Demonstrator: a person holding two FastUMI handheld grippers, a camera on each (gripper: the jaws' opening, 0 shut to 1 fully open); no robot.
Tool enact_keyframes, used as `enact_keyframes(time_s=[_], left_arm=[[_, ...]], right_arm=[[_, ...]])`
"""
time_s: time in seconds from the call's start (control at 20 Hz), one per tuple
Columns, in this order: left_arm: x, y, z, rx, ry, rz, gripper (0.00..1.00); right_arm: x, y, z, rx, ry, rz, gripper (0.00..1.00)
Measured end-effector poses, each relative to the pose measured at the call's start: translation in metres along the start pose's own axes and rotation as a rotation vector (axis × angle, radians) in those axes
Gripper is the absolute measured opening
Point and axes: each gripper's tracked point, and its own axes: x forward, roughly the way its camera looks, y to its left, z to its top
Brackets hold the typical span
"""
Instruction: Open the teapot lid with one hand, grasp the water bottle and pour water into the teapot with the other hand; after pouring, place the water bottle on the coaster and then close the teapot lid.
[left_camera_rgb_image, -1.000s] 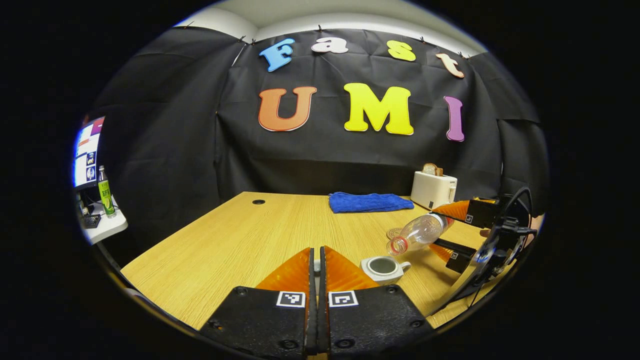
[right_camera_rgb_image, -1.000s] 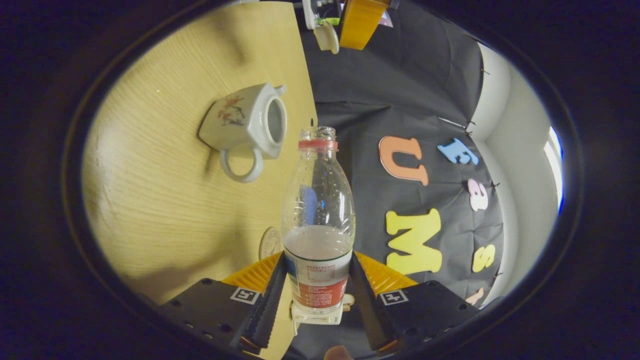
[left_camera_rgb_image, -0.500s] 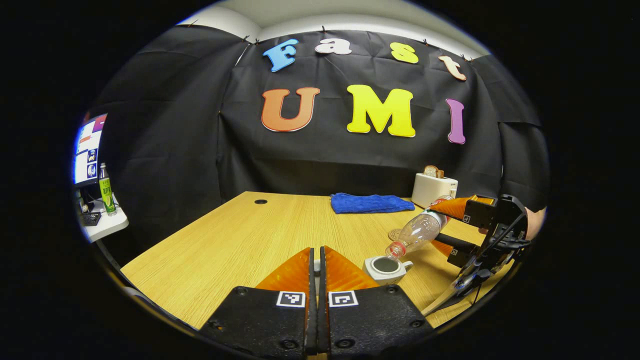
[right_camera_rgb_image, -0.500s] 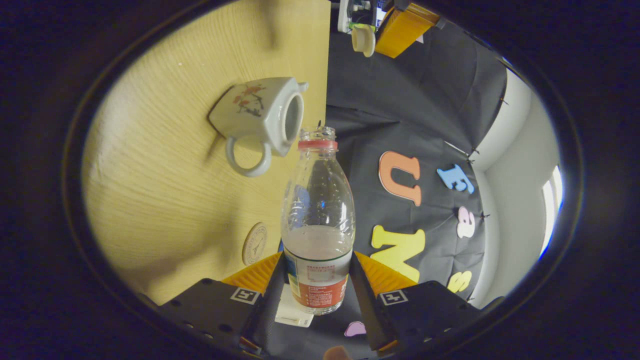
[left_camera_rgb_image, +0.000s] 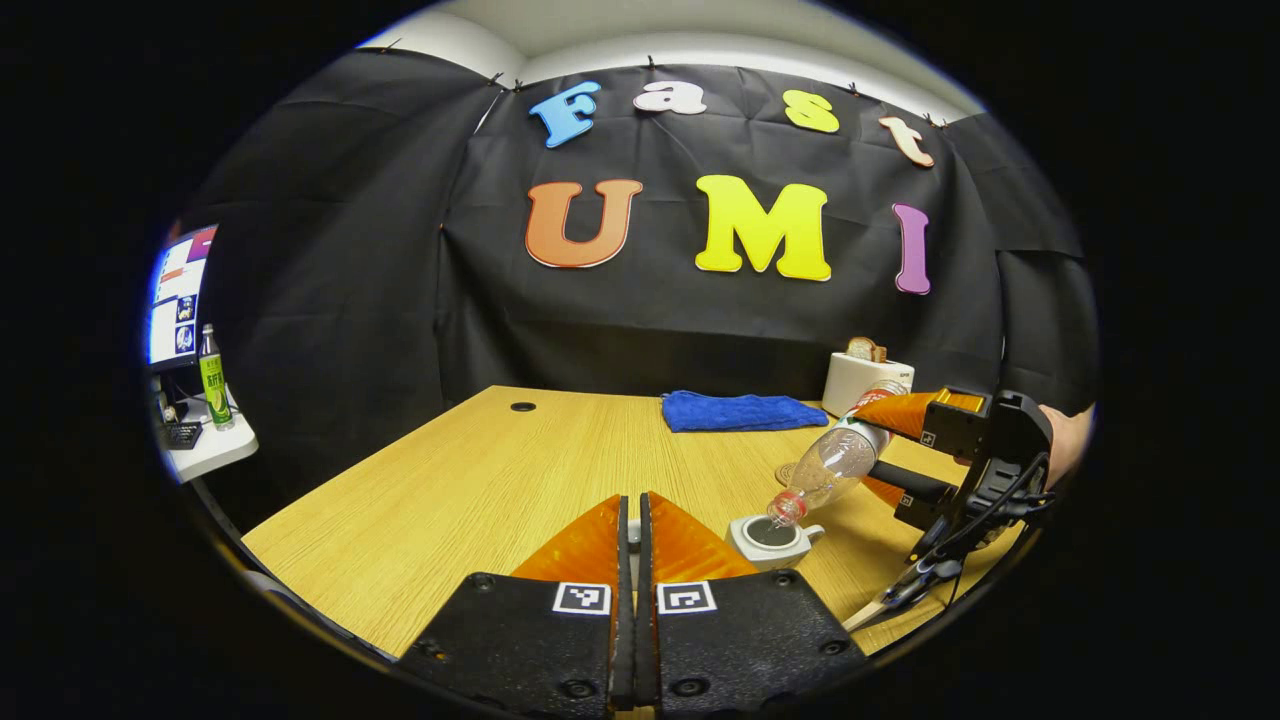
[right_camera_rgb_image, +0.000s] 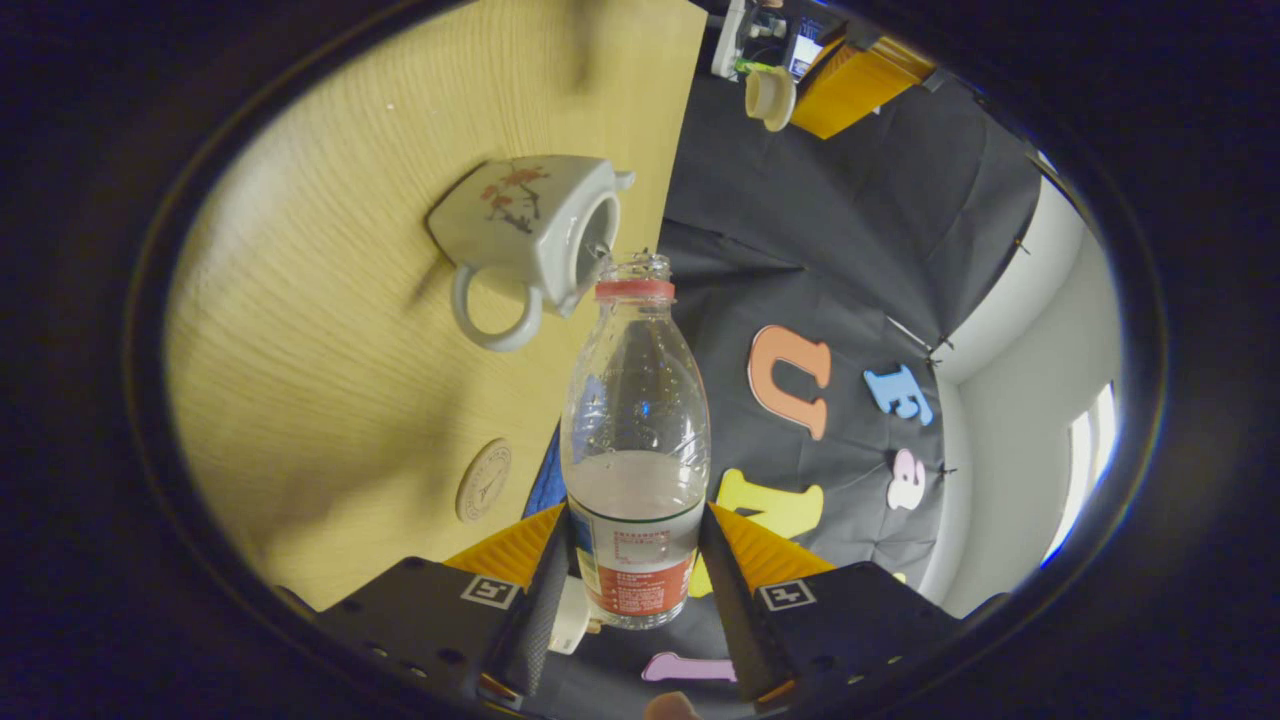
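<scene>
Between your right gripper's (right_camera_rgb_image: 632, 560) fingers sits the water bottle (right_camera_rgb_image: 636, 440), both fingers pressed against its labelled lower body, one on each side. You hold this gripper rolled over, so the table (right_camera_rgb_image: 340, 330) runs up one side of its view and the bottle lies tilted with its neck pointing away from the fingers. Beyond the open mouth with its red ring is the teapot (right_camera_rgb_image: 530, 235), uncovered; the bottle's mouth is at the rim of the pot's opening, and a thin stream of water seems to run from it into the pot. Nearer the fingers, off to the table side of the bottle, the round coaster (right_camera_rgb_image: 484, 480) lies flat on the wood, apart from the teapot.

Farther off in the same view, the teapot lid (right_camera_rgb_image: 770, 97) hangs in the air, pinched at the tip of your left gripper.

From the left gripper view, your left gripper (left_camera_rgb_image: 630, 530) is held level above the near edge of the table (left_camera_rgb_image: 480, 480), its fingers drawn almost together on the lid's knob, with only a sliver of the lid visible between them. Ahead and to the right of those fingers stands the teapot (left_camera_rgb_image: 770, 538), with the bottle (left_camera_rgb_image: 828, 462) slanting down to it from the right gripper (left_camera_rgb_image: 900, 455) and your hand (left_camera_rgb_image: 1065, 440) behind. Farther back lie a blue cloth (left_camera_rgb_image: 738, 410) and a toaster (left_camera_rgb_image: 862, 380).
</scene>
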Motion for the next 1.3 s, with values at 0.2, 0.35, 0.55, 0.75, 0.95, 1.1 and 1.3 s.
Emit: enact_keyframes(time_s=[0.2,0.35,0.55,0.75,0.95,1.1,1.3], left_arm=[[-0.001,0.0,-0.002,-0.003,0.0,-0.003,0.03],[-0.001,0.0,0.0,-0.001,-0.002,-0.003,0.03],[-0.001,-0.001,-0.001,0.0,-0.001,-0.003,0.03],[-0.001,-0.001,-0.001,0.002,-0.001,-0.005,0.03],[-0.002,-0.001,0.0,-0.001,-0.002,-0.005,0.03],[-0.001,0.0,-0.002,0.001,-0.002,-0.003,0.03],[-0.001,-0.001,0.0,0.001,-0.003,-0.004,0.03]], right_arm=[[-0.006,0.001,0.001,-0.06,-0.008,-0.029,0.71],[-0.002,-0.002,-0.001,-0.079,-0.011,-0.021,0.71],[0.002,-0.01,-0.002,-0.123,-0.023,-0.037,0.71],[0.002,-0.016,-0.001,-0.16,-0.032,-0.059,0.71],[0.001,-0.019,0.0,-0.183,-0.039,-0.074,0.71],[-0.001,-0.021,0.001,-0.2,-0.043,-0.086,0.72],[0.004,-0.029,-0.002,-0.204,-0.045,-0.092,0.72]])
